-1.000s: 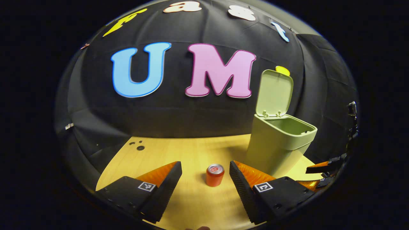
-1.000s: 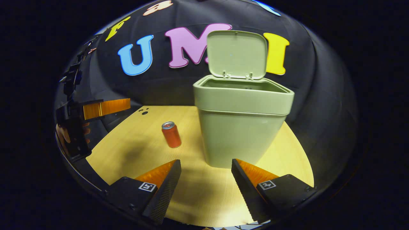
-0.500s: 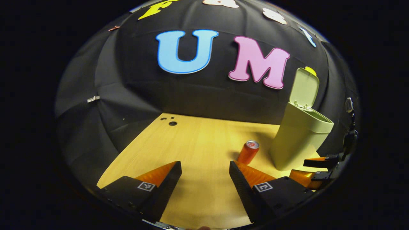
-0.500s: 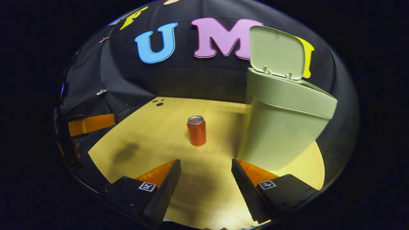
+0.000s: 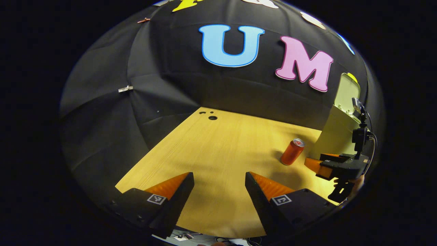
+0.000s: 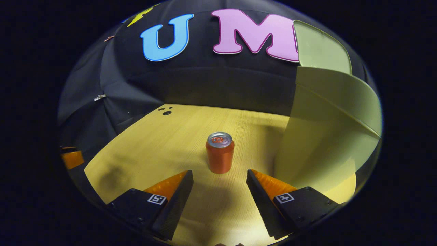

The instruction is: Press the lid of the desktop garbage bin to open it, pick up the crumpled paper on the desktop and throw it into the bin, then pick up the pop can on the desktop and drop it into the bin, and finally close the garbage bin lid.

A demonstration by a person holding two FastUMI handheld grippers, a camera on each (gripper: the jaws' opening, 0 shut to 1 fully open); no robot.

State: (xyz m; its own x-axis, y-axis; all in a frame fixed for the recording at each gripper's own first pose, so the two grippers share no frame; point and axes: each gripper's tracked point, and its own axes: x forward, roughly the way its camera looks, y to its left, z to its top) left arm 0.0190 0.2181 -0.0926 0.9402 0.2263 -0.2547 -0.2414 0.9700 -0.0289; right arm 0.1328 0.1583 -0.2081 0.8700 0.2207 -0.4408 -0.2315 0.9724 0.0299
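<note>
On the pale wooden tabletop [image 6: 143, 150] stands a small orange metal pop can with a silver top [image 6: 220, 153], upright, near the middle of the board and just to the left of the tall pale-green plastic garbage bin [image 6: 324, 136]. The bin's hinged lid [image 6: 319, 48] is raised, leaning back toward the black cloth wall [image 6: 205, 85] on the far side. Can and bin stand close but apart, with a strip of bare wood between them.

In the right gripper view, the right gripper [image 6: 219, 186] is low over the near part of the table with its two fingers spread wide and nothing between them. The can sits just beyond the fingertips, lined up with the gap, and neither finger touches it. At the far left edge of this view a bit of the other gripper shows, well apart from the can.

In the left gripper view, the left gripper [image 5: 219, 186] is also released, its jaws wide apart and empty, hanging over the near left part of the tabletop [image 5: 218, 150]. From here the can [image 5: 292, 152] stands off to the right, with the bin [image 5: 336, 133] behind it at the right edge and its lid [image 5: 347, 92] up. The right gripper [image 5: 315, 164] reaches in low from the right, just beside the can, and part of a hand [image 5: 356, 182] holding it shows at the edge. A few small dark holes [image 5: 212, 117] mark the far left of the board near the wall.
</note>
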